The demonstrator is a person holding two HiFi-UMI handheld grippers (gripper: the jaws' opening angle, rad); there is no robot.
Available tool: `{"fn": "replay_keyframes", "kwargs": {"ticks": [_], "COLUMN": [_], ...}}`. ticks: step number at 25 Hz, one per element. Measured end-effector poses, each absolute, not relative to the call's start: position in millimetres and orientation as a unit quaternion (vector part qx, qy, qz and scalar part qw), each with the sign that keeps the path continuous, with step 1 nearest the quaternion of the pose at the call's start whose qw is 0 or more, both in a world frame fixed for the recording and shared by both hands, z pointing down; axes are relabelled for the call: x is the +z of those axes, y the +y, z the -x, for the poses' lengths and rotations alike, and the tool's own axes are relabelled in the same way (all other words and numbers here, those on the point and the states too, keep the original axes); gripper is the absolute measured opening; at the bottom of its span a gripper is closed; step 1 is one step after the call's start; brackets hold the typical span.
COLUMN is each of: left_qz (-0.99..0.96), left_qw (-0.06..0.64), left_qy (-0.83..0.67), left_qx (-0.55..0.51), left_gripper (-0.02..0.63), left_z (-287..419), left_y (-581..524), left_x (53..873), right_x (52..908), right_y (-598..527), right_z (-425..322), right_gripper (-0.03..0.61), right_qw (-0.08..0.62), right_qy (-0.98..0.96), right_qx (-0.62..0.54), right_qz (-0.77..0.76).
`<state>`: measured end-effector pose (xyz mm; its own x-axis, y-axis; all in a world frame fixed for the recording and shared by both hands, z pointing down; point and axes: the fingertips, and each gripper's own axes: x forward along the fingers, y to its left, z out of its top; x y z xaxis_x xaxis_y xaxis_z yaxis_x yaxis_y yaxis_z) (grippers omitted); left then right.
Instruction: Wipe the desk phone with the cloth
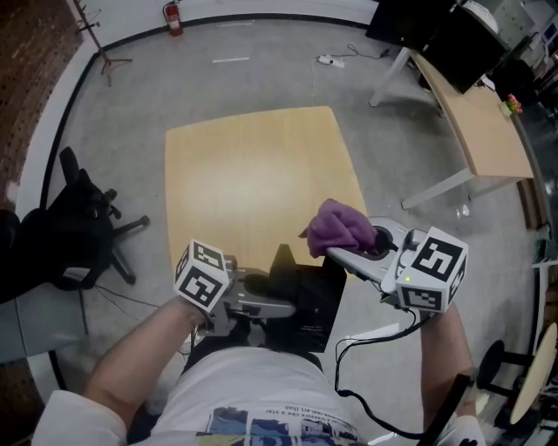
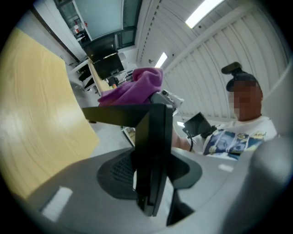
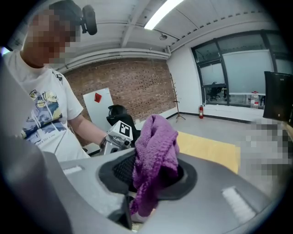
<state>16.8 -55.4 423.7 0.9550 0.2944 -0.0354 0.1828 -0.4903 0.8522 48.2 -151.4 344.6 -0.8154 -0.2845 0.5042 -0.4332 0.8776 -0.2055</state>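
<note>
The black desk phone point(image 1: 307, 300) is at the near edge of the wooden table point(image 1: 253, 179), close to the person's body. My left gripper point(image 1: 277, 307) is shut on it. In the left gripper view the phone point(image 2: 153, 151) stands edge-on, clamped between the jaws. My right gripper point(image 1: 346, 253) is shut on a bunched purple cloth point(image 1: 338, 228), held just above and right of the phone. The cloth point(image 3: 155, 151) fills the right gripper's jaws point(image 3: 153, 183) and hangs over them. From the left gripper view the cloth point(image 2: 137, 87) shows just beyond the phone's top edge.
A black office chair point(image 1: 78, 231) stands on the floor to the left of the table. Another desk point(image 1: 475, 118) with dark monitors is at the upper right. A cable point(image 1: 375, 335) trails from the right gripper. A fire extinguisher point(image 1: 173, 17) and a coat stand point(image 1: 91, 30) are by the far wall.
</note>
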Motion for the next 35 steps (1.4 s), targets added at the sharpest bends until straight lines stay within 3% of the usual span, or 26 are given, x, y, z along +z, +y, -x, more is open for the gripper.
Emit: {"fn": "replay_keyframes", "kwargs": {"ticks": [10,20,24,35], "left_qz": [-0.860,-0.860,-0.862,-0.870], "left_qw": [0.485,0.481,0.478,0.470], "left_qy": [0.140,0.150,0.153,0.130], "left_qx": [0.071,0.075,0.074,0.071], "left_gripper": [0.183,0.183,0.183,0.183], "left_z": [-17.6,-12.4,-5.1,31.1], "left_y": [-59.9,-62.3,-63.1,-100.7], "left_x": [428.4,423.6,424.7,428.5], "right_x": [285.9,360.4,380.5,373.2], "right_y": [-129.9,-144.5,-164.7,-217.1], "right_z": [-4.1,21.3,22.9,-29.5], "right_gripper": [0.109,0.109,0.109,0.107], "right_qw": [0.202,0.325,0.341,0.247], "right_qy": [-0.965,-0.931,-0.922,-0.920], "right_qx": [0.123,0.160,0.169,0.180], "right_qz": [-0.111,-0.045,-0.066,-0.246]}}
